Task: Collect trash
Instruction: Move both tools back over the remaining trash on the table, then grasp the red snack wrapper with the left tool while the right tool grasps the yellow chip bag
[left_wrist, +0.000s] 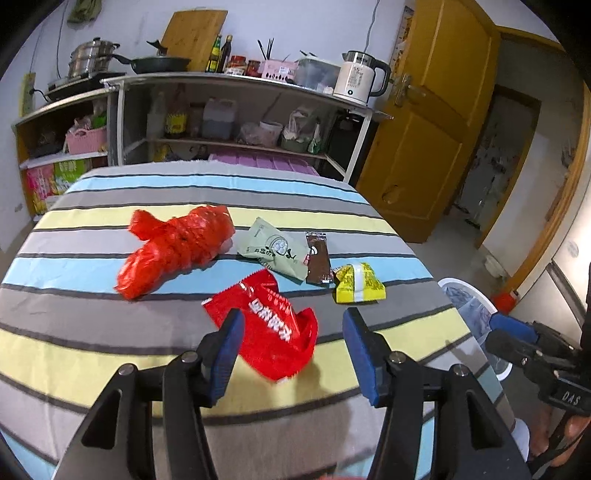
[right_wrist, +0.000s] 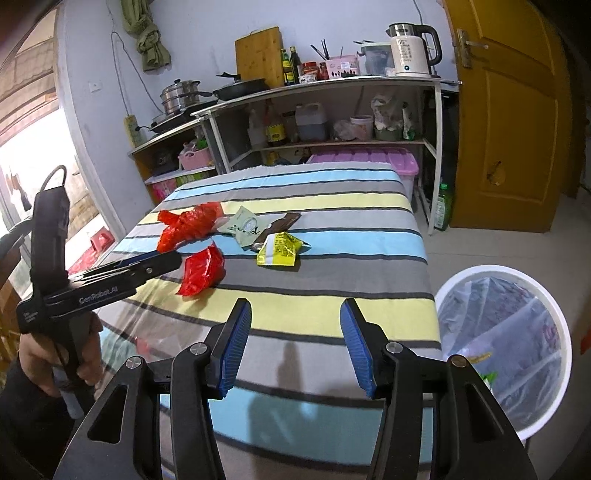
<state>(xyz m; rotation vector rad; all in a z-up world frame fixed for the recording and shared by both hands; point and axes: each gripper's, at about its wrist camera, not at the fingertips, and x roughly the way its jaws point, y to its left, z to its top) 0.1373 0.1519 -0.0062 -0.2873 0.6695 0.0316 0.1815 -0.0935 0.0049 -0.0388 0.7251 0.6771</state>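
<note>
Tongs: the left tongs (left_wrist: 293, 328) are spread wide over a red wrapper (left_wrist: 269, 325) with white writing, not pinching it. "GenRobot.AI" shows on their side. The right tongs (right_wrist: 295, 321) are spread and empty. Farther on the striped tabletop (left_wrist: 110, 332) lie yellow (left_wrist: 358, 284), brown (left_wrist: 318, 258) and green wrappers (left_wrist: 273, 247) and a red bag (left_wrist: 177, 247). The bin (right_wrist: 509, 332) stands beside.

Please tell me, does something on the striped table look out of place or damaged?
Yes: five pieces of litter lie loose on the striped cloth: a crumpled red bag, a torn-open red wrapper, a green packet, a brown wrapper, a yellow packet. The bin stands beside.
</note>
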